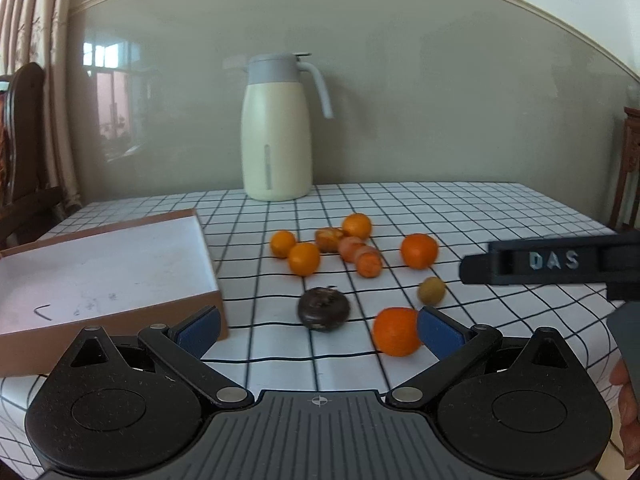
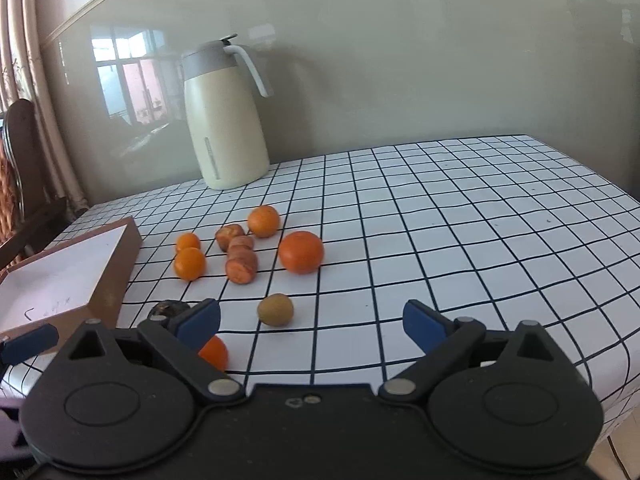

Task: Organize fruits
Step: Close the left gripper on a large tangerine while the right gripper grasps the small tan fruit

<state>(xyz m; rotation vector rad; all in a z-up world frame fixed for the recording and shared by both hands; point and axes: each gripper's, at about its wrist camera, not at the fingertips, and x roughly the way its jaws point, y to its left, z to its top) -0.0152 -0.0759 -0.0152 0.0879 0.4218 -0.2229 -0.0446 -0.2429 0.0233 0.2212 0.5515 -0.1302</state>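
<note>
While both jaws gape empty, checked tablecloth, cream jug, grey wall

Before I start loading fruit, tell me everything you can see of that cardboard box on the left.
The cardboard box is a shallow, open rectangular tray: brown outer walls, white inside. It looks empty, with only faint dark scuffs or pen marks on its floor near the front. It rests flat at the left edge of the checked tablecloth, no fruit touching it. The dark round fruit lies apart, off its near right corner.
</note>
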